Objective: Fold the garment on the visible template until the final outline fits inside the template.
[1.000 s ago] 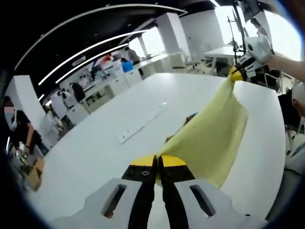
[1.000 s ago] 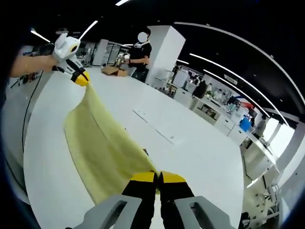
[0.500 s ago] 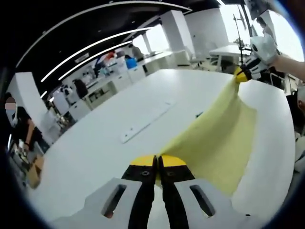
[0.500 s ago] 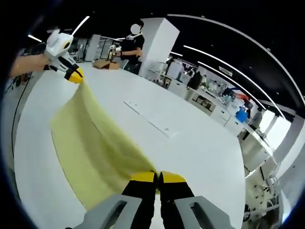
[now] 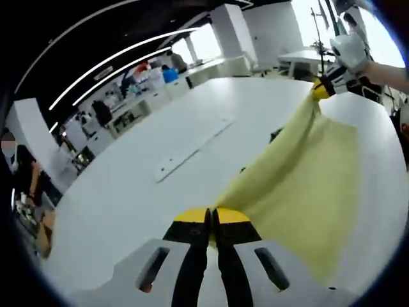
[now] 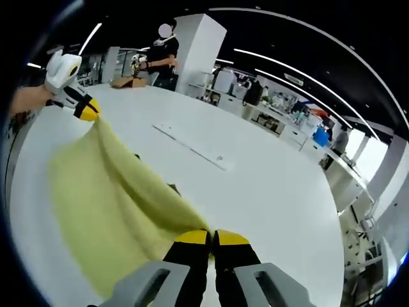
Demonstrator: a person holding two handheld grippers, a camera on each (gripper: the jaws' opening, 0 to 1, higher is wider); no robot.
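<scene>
A pale yellow garment [image 5: 307, 173] hangs stretched in the air between my two grippers above a white table [image 5: 128, 198]. My left gripper [image 5: 211, 220] is shut on one corner of it at the bottom of the left gripper view. In that same view the right gripper [image 5: 319, 89] pinches the opposite corner at the upper right. In the right gripper view my right gripper [image 6: 211, 240] is shut on the garment [image 6: 115, 198], and the left gripper [image 6: 86, 109] holds the far corner at the upper left. Small dark marks [image 5: 276, 134] show on the table behind the cloth.
A long white strip [image 5: 192, 150] lies flat on the table, also the strip [image 6: 192, 147] in the right gripper view. A person [image 6: 160, 61] stands at the table's far end by a brown box [image 6: 128, 82]. Desks and people stand beyond the table.
Both grippers have lowered and tilted, so the garment now spreads wider and flatter over the table. Both grips stay shut on its corners.
</scene>
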